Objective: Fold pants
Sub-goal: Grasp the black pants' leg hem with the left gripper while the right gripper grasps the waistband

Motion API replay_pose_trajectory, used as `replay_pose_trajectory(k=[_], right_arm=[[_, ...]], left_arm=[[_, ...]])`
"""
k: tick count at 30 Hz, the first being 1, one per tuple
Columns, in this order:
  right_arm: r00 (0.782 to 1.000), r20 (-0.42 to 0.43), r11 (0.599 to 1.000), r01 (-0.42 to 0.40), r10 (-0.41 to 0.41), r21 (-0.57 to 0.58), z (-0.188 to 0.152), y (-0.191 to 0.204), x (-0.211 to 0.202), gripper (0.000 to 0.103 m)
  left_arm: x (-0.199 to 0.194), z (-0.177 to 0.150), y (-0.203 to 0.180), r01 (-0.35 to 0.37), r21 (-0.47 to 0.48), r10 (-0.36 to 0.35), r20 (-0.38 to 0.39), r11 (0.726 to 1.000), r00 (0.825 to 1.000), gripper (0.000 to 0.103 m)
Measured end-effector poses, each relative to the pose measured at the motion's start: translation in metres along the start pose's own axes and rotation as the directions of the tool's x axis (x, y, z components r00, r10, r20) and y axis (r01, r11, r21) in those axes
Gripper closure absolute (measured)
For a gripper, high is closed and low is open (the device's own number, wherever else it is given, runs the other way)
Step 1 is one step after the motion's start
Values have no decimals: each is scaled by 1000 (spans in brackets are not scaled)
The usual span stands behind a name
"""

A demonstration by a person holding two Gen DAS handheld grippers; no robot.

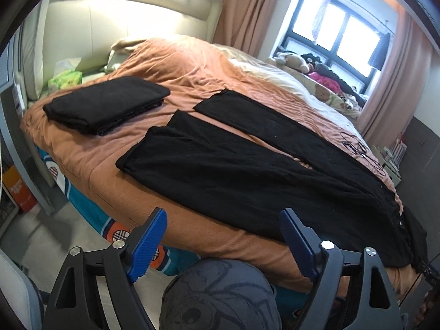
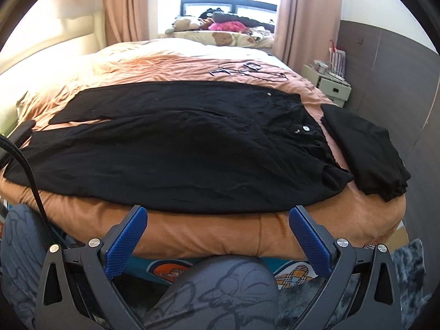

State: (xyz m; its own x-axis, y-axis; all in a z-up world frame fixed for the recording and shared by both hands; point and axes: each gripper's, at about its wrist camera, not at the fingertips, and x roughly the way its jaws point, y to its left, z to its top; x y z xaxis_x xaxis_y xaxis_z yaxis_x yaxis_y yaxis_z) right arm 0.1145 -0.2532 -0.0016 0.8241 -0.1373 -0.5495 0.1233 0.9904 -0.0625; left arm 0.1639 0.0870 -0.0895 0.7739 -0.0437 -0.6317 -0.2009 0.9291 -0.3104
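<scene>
Left wrist view: left gripper held wide apart with nothing between the blue fingers, poised just off the near edge of the bed. Black pants spread flat across the orange cover — both legs reaching toward the headboard side, waist end toward the right. Folded black garment lying apart, further up the cover. Patterned grey knee low in frame, between the fingers.

Right wrist view: right gripper likewise spread open, empty, hovering just short of the mattress edge. Pants stretched sideways right ahead, near hem lying along the bed's edge — white button visible at the waist, right side. Second dark garment beside the waist, close but whether touching, hard to tell.
</scene>
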Motion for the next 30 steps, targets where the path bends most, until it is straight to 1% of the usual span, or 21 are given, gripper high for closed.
replay_pose_trajectory(k=[2,3,5,11,16,22,24,26,28,30], right_arm=[[1000,-10,1000,7,-6,20,2,-3,5,0],[1000,-17,999,10,-10,31,4,-6,10,0],[999,-28,999,17,-16,49,5,-10,15,0],[996,-67,995,62,-57,80,5,-18,26,0],[993,-95,990,83,-73,110,7,-24,37,0],[987,-135,982,111,-91,152,7,-37,44,0],[985,-141,978,119,-95,173,7,-44,45,0],[983,-154,970,134,-104,201,6,-54,48,0],[985,-148,964,120,-86,238,6,-67,54,0],[986,-146,956,115,-78,271,4,-79,57,5]], left_arm=[[11,4,9,6,-33,-6,-23,999,1000,31],[16,7,13,10,-50,-11,-29,999,1000,32],[25,10,23,9,-82,-13,-42,997,999,33],[53,16,39,-40,-128,29,-82,991,996,35],[84,18,56,-82,-163,62,-125,983,990,37],[113,21,79,-106,-233,65,-175,967,982,44],[118,22,84,-112,-251,68,-177,962,982,48],[121,25,87,-117,-258,75,-168,959,983,48],[123,29,89,-126,-257,85,-164,958,983,49],[126,31,90,-133,-257,93,-162,957,982,50]])
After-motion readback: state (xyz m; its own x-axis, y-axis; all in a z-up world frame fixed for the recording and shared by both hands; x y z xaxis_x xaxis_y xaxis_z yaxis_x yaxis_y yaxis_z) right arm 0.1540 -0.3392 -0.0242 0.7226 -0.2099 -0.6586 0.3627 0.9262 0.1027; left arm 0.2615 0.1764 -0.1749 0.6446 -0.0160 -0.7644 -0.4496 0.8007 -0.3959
